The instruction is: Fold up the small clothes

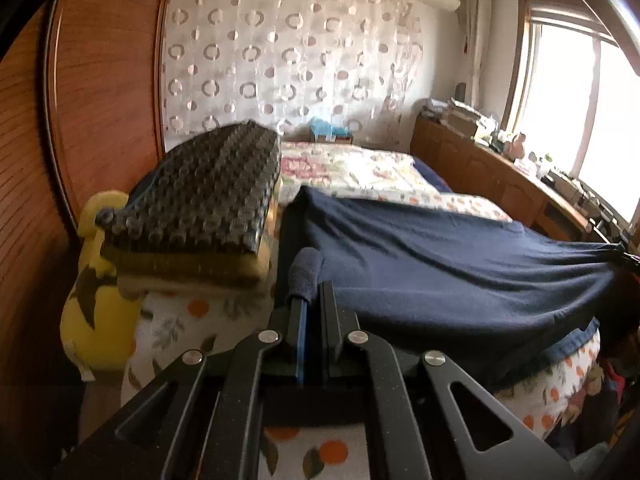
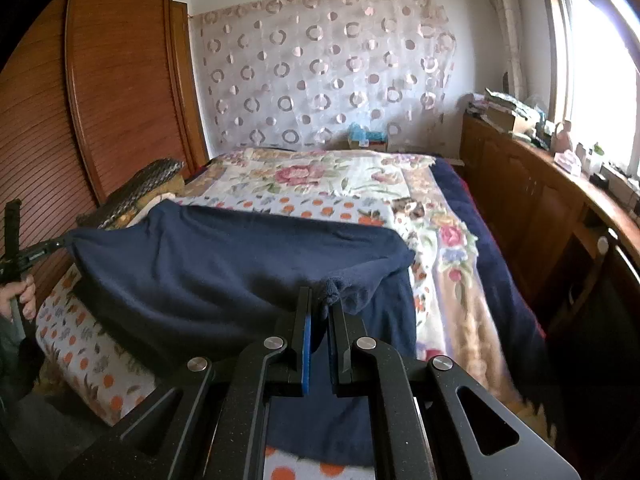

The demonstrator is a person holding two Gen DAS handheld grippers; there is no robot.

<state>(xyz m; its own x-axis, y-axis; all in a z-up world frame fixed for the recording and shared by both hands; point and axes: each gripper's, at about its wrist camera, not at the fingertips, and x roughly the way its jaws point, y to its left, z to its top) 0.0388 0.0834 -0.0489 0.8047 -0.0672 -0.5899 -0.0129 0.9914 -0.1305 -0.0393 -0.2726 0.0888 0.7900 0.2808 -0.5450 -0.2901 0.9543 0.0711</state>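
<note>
A navy blue garment [image 1: 440, 264] is stretched above the near end of the bed between both grippers. My left gripper [image 1: 314, 296] is shut on a bunched corner of the garment [image 1: 306, 268]. My right gripper [image 2: 320, 300] is shut on the opposite bunched corner [image 2: 332, 290]. In the right wrist view the garment [image 2: 224, 264] spans leftward to the left gripper [image 2: 52, 246], held by a hand at the far left. In the left wrist view the right gripper [image 1: 626, 254] pinches the cloth at the far right edge.
The bed has an orange-dotted sheet [image 2: 96, 356] and a floral quilt [image 2: 320, 180]. A dark bumpy cushion [image 1: 208, 200] on a yellow pillow [image 1: 100, 308] lies at the left. A wooden wardrobe [image 2: 120, 80] stands left; a cluttered wooden cabinet [image 2: 532, 200] runs under the window at the right.
</note>
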